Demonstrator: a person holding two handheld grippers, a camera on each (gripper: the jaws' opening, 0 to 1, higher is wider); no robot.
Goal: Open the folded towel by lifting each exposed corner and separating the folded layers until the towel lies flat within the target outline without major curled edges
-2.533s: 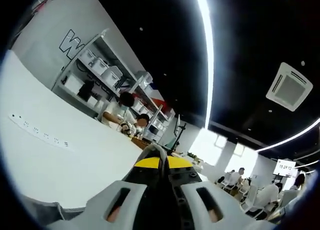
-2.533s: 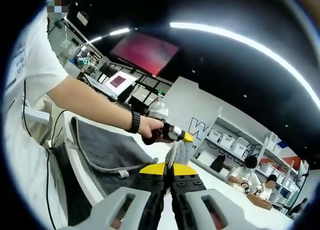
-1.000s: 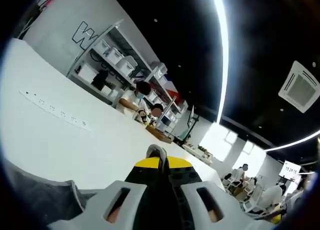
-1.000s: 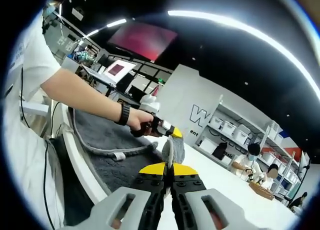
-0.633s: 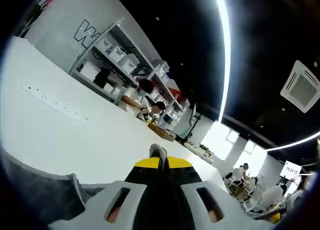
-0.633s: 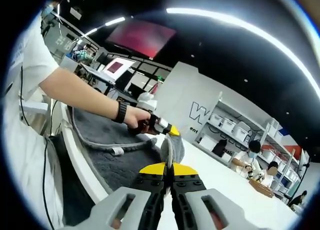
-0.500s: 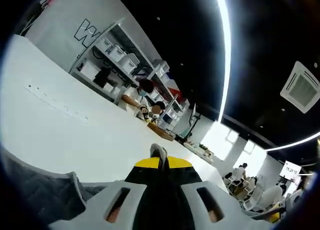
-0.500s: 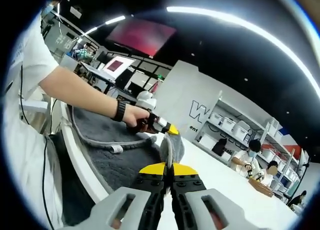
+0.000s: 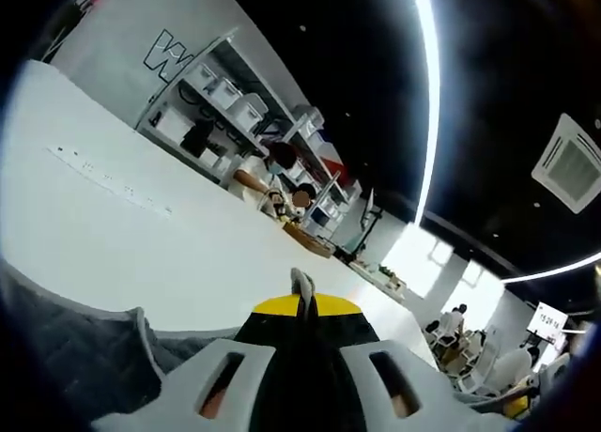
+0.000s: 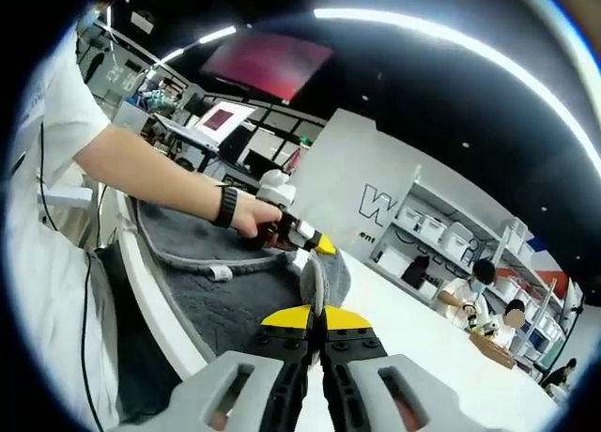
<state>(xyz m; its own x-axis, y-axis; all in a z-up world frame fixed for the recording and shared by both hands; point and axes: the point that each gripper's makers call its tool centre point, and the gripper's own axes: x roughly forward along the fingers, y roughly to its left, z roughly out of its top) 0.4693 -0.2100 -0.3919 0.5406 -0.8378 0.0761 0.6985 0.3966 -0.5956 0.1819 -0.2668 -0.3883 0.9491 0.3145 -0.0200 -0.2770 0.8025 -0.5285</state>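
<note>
A large dark letter "W" [image 9: 161, 54] stands on the far grey wall [image 9: 103, 28] in the left gripper view, cut off by shelving. In the right gripper view, the same wall [image 10: 347, 183] shows "W" [image 10: 374, 204] with small letters beneath, seemingly "ent" [image 10: 367, 237]. Other screens and signs are too blurred to read.

left gripper view: low over table [image 9: 113, 254], tilted up | right gripper view: faces leftward | shared: shelves [image 10: 441, 244], table
</note>
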